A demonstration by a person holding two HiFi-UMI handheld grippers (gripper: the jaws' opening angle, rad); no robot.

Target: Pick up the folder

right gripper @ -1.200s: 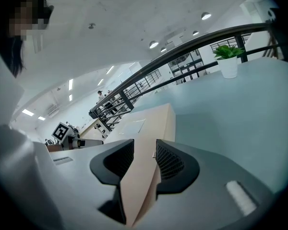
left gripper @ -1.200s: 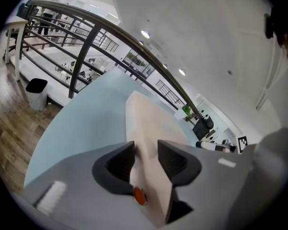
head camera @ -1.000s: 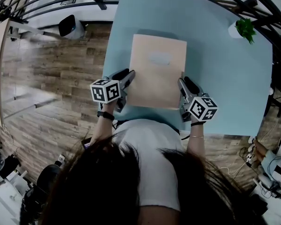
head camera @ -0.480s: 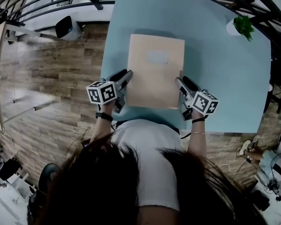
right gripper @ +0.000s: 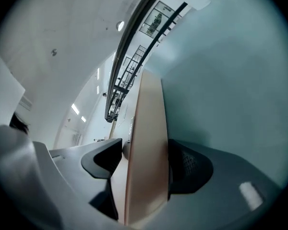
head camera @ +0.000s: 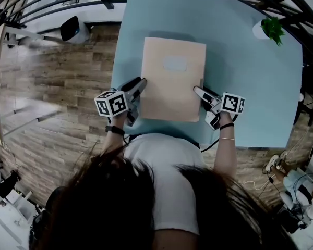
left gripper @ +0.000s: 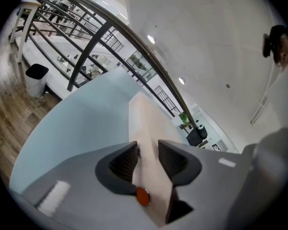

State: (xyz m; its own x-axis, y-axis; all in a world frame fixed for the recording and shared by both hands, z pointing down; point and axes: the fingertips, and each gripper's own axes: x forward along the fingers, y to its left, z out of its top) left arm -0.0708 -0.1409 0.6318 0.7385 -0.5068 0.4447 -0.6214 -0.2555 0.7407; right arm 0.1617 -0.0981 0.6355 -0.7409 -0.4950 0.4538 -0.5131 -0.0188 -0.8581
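Head view: folder [head camera: 173, 77] on table [head camera: 250, 72]; gripper views: left tool [left gripper: 148, 158] clamps edge, right tool [right gripper: 145, 163] opening around it.

One folder [head camera: 173, 79], two grippers [head camera: 140, 84] [head camera: 198, 91], perhaps one plant [head camera: 273, 29]

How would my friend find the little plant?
Look for the big light blue table. Go to its far right corner, away from the tan folder. The plant is the only green thing there, in a small white pot.

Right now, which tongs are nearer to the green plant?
Right. The right tongs, opening around the folder's right edge, are on the plant's side; the left tongs grip the opposite edge.
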